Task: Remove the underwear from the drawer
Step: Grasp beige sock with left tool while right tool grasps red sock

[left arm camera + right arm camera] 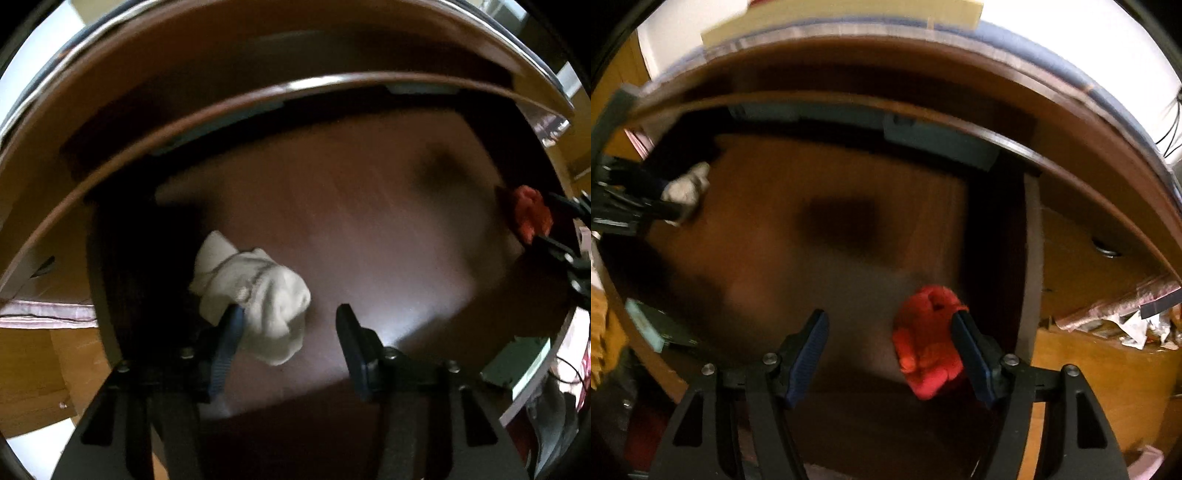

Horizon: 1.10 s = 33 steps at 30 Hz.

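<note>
The open wooden drawer (369,229) holds two balled pieces of underwear. A white bundle (255,295) lies at its left side, between the fingers of my left gripper (290,314). It touches the left pad, and a gap separates it from the right pad, so that gripper is open. A red bundle (927,339) lies at the drawer's (812,288) right side between the fingers of my right gripper (889,319). It rests against the right pad, well apart from the left one; that gripper is open too. Each view shows the other gripper (554,229) (661,199) at its bundle (532,216) (689,184).
The cabinet's top edge (295,86) curves over the drawer's back. A dark blurred patch (838,225) marks the drawer's bottom. A teal box (646,325) sits outside the drawer at lower left. Crumpled clutter (1126,325) lies on the wooden floor to the right.
</note>
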Motion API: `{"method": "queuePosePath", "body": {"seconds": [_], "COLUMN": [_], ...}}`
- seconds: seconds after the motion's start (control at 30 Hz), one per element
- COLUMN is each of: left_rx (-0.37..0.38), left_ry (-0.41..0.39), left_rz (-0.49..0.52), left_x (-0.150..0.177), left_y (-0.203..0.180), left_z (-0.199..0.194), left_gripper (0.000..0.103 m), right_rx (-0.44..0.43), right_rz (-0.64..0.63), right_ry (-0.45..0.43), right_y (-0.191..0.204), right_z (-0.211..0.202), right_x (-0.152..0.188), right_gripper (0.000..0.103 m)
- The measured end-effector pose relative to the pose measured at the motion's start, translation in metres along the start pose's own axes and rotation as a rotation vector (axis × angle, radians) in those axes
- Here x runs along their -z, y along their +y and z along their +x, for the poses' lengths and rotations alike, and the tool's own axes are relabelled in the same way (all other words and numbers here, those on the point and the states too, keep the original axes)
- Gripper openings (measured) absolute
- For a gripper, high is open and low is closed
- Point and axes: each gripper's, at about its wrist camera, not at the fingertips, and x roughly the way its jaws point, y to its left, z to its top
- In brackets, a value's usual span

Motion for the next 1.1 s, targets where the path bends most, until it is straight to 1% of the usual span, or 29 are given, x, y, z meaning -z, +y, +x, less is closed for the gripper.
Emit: {"method": "queuePosePath", "body": {"seconds": [0.07,0.1,0.17,0.23,0.27,0.3,0.33,0.43,0.53,0.57,0.6,0.63,0.67,0.7,0.73,0.77,0.8,0.87,0.9,0.93,0.97,1.0,1.03,1.07,1.1], "left_rx": [-0.011,-0.021,-0.009,0.004,0.008,0.008,-0.002,-0.042,-0.048,-0.045,-0.048,-0.058,-0.066,-0.061,-0.048,-0.035,-0.017,0.011,0.021,0.034,0.054,0.066,0.071,0.067,0.063], "left_ry": [0.005,0.006,0.008,0.014,0.021,0.027,0.032,0.055,0.056,0.051,0.050,0.045,0.025,0.011,-0.008,-0.019,-0.030,-0.070,-0.090,-0.113,-0.141,-0.159,-0.182,-0.199,-0.209], "left_rz": [-0.010,-0.025,-0.066,-0.095,-0.101,-0.102,-0.101,-0.106,-0.090,-0.081,-0.067,-0.055,-0.053,-0.057,-0.069,-0.080,-0.092,-0.105,-0.107,-0.113,-0.121,-0.123,-0.121,-0.115,-0.110], "left_x": [0.000,-0.001,0.004,0.006,0.004,0.003,0.003,-0.002,-0.001,-0.001,0.000,0.010,0.014,0.015,0.017,0.019,0.021,0.028,0.031,0.038,0.043,0.046,0.051,0.054,0.057], "left_y": [0.005,0.007,-0.002,0.004,0.002,-0.001,-0.005,-0.013,-0.018,-0.020,-0.023,-0.022,-0.022,-0.018,-0.016,-0.014,-0.012,-0.009,-0.008,0.000,0.002,0.002,-0.001,-0.005,-0.007], "left_z": [0.003,0.006,0.012,0.013,0.016,0.018,0.023,0.036,0.042,0.042,0.042,0.043,0.041,0.039,0.038,0.037,0.035,0.031,0.029,0.030,0.027,0.023,0.019,0.015,0.011], "left_gripper": [0.052,0.051,0.052,0.060,0.062,0.067,0.069,0.074,0.074,0.073,0.070,0.063,0.057,0.046,0.041,0.041,0.039,0.038,0.038,0.038,0.037,0.037,0.037,0.037,0.037], "right_rx": [0.032,0.045,0.056,0.058,0.062,0.066,0.076,0.119,0.157,0.178,0.180,0.181,0.184,0.181,0.170,0.151,0.133,0.071,0.042,0.015,-0.030,-0.095,-0.152,-0.228,-0.272], "right_rz": [-0.030,-0.041,-0.051,-0.061,-0.070,-0.077,-0.087,-0.113,-0.141,-0.163,-0.166,-0.170,-0.175,-0.173,-0.162,-0.127,-0.094,-0.017,0.024,0.059,0.103,0.151,0.188,0.236,0.262], "right_ry": [0.033,0.046,0.085,0.113,0.130,0.142,0.156,0.196,0.215,0.222,0.226,0.230,0.232,0.229,0.219,0.201,0.187,0.142,0.117,0.093,0.058,0.017,-0.017,-0.064,-0.093], "right_y": [-0.002,-0.001,0.001,0.001,0.001,0.000,0.001,0.002,0.003,0.004,0.004,0.004,0.002,0.002,-0.001,-0.007,-0.013,-0.023,-0.029,-0.034,-0.039,-0.041,-0.043,-0.047,-0.047], "right_z": [0.009,0.011,0.015,0.017,0.020,0.022,0.025,0.033,0.039,0.041,0.039,0.040,0.038,0.036,0.034,0.031,0.027,0.021,0.017,0.013,0.008,0.003,-0.003,-0.011,-0.015], "right_x": [0.000,0.000,-0.003,-0.004,-0.006,-0.006,-0.007,-0.010,-0.011,-0.009,-0.013,-0.013,-0.012,-0.011,-0.011,-0.011,-0.011,-0.013,-0.013,-0.012,-0.011,-0.011,-0.011,-0.011,-0.014], "right_gripper": [0.062,0.060,0.060,0.060,0.060,0.059,0.059,0.059,0.053,0.050,0.046,0.044,0.039,0.036,0.032,0.024,0.021,0.018,0.014,0.011,0.008,0.008,0.008,0.008,0.008]}}
